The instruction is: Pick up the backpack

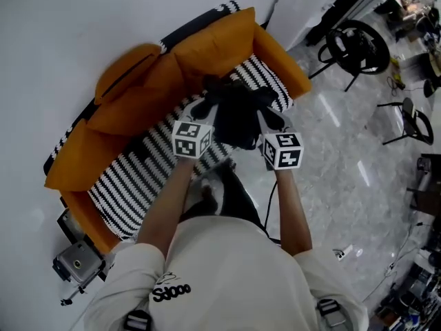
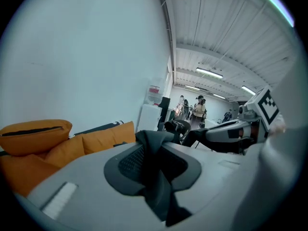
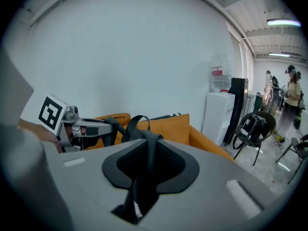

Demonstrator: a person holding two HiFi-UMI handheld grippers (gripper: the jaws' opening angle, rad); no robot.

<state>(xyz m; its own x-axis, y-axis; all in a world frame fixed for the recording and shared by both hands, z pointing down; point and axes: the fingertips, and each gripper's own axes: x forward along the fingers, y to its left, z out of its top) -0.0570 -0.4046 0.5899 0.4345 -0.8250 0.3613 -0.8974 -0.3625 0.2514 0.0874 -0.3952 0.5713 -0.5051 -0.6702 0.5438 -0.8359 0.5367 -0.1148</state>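
A black backpack [image 1: 238, 119] hangs between my two grippers above the striped seat of an orange sofa [image 1: 131, 178]. My left gripper [image 1: 207, 107] is shut on a black backpack strap [image 2: 155, 170], which runs down between its pads. The right gripper [image 1: 267, 112] is likewise shut on another black strap [image 3: 143, 170], which loops up past its jaws. Each gripper shows in the other's view: the right gripper [image 2: 231, 131] at the right, the left gripper [image 3: 79, 129] at the left. The bag's lower part is hidden behind the grippers and arms.
Orange cushions [image 1: 131, 67] lie against the white wall behind the sofa. A white cabinet [image 1: 303, 5] and a black swivel chair [image 1: 355, 47] stand at the sofa's far end. A grey device [image 1: 76, 261] sits on the floor at lower left. People [image 2: 198, 110] stand far down the room.
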